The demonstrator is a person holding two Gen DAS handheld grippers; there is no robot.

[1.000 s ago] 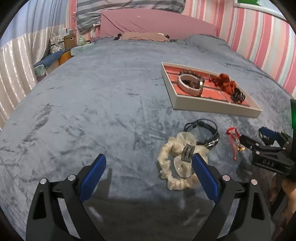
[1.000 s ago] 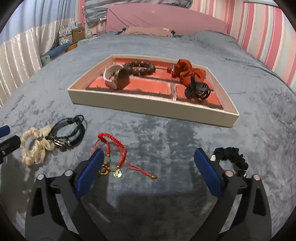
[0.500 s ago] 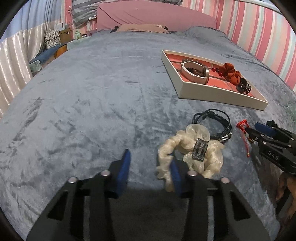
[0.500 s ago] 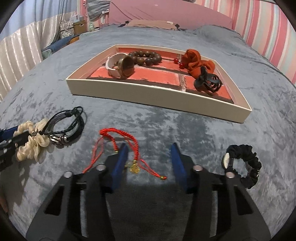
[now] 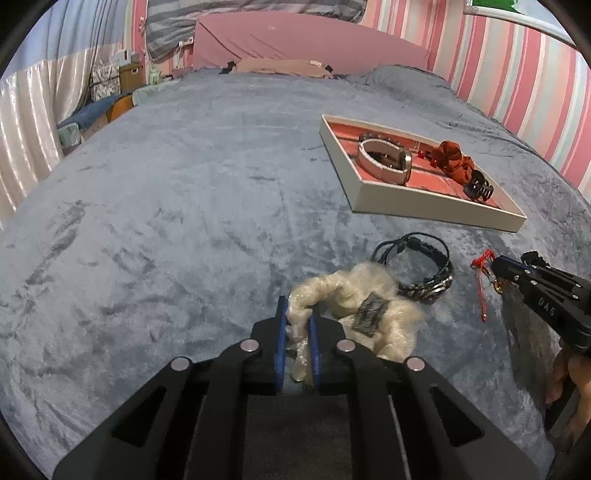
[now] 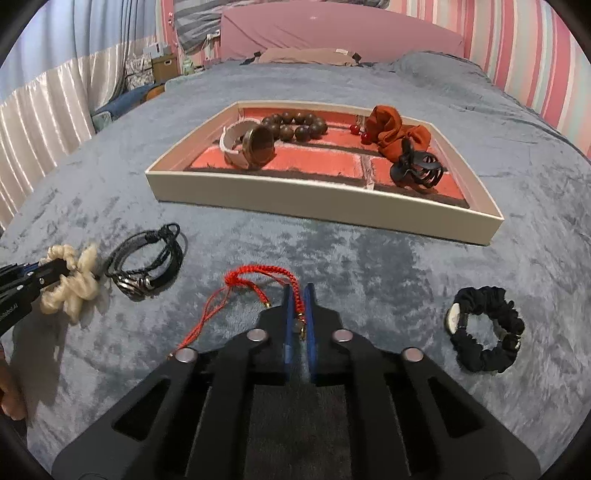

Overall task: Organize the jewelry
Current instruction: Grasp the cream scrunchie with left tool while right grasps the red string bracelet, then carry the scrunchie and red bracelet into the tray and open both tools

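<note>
My left gripper (image 5: pixel 297 314) is shut on the cream scrunchie (image 5: pixel 364 301), which lies on the grey blanket; it also shows in the right wrist view (image 6: pixel 74 280). My right gripper (image 6: pixel 299 295) is shut on the red cord bracelet (image 6: pixel 258 277), also seen in the left wrist view (image 5: pixel 482 273). A black braided bracelet (image 6: pixel 147 258) lies between them. The cream jewelry tray (image 6: pixel 314 206) with a red lining holds a watch (image 6: pixel 251 146), wooden beads (image 6: pixel 295 123), an orange scrunchie (image 6: pixel 395 133) and a black claw clip (image 6: pixel 415 170).
A black scrunchie (image 6: pixel 485 328) lies on the blanket to the right of my right gripper. A pink headboard (image 6: pixel 332 33) and pillows are at the far end. Curtains and boxes stand at the left edge of the bed.
Both grippers went from wide open to shut: the left closed on the cream scrunchie, the right on the red cord bracelet. Both moved forward and down onto their items.
</note>
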